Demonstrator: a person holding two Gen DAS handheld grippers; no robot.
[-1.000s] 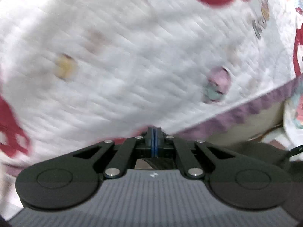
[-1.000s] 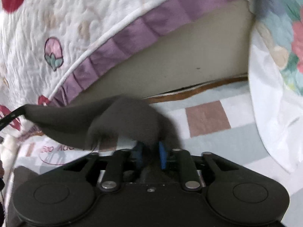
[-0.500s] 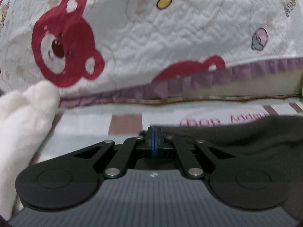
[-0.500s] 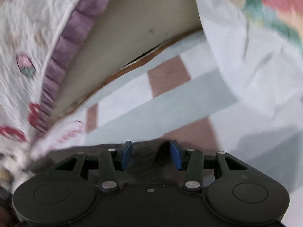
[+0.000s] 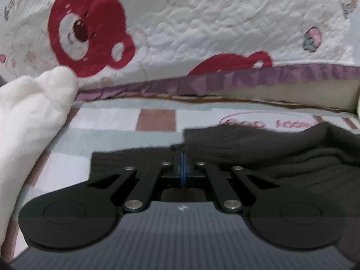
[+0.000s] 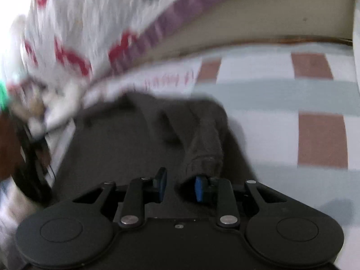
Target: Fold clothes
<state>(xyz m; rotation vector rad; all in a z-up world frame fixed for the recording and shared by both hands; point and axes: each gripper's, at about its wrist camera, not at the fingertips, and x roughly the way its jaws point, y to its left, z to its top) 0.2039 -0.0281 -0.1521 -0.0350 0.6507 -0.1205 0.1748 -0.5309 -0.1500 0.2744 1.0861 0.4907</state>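
A dark grey knitted garment (image 5: 258, 155) lies on the checked bed sheet (image 5: 117, 135). In the left wrist view my left gripper (image 5: 184, 155) is shut, and a corner of the garment's edge sits pinched at its blue pads, low over the sheet. In the right wrist view the garment (image 6: 139, 135) lies flat with a bunched fold (image 6: 207, 144) rising just ahead of my right gripper (image 6: 180, 180). The right gripper is open, its blue pads apart, and the fold rests by the right pad (image 6: 199, 187) without being clamped.
A white quilt with red bears and a purple frill (image 5: 180, 33) hangs along the back. A fluffy white cloth (image 5: 29, 117) lies at the left. The quilt (image 6: 94, 22) and checked sheet (image 6: 292, 103) show blurred in the right wrist view.
The right gripper opened and let the garment drop onto the sheet. The left gripper swung down from the quilt to low over the sheet, still shut on the garment's edge.
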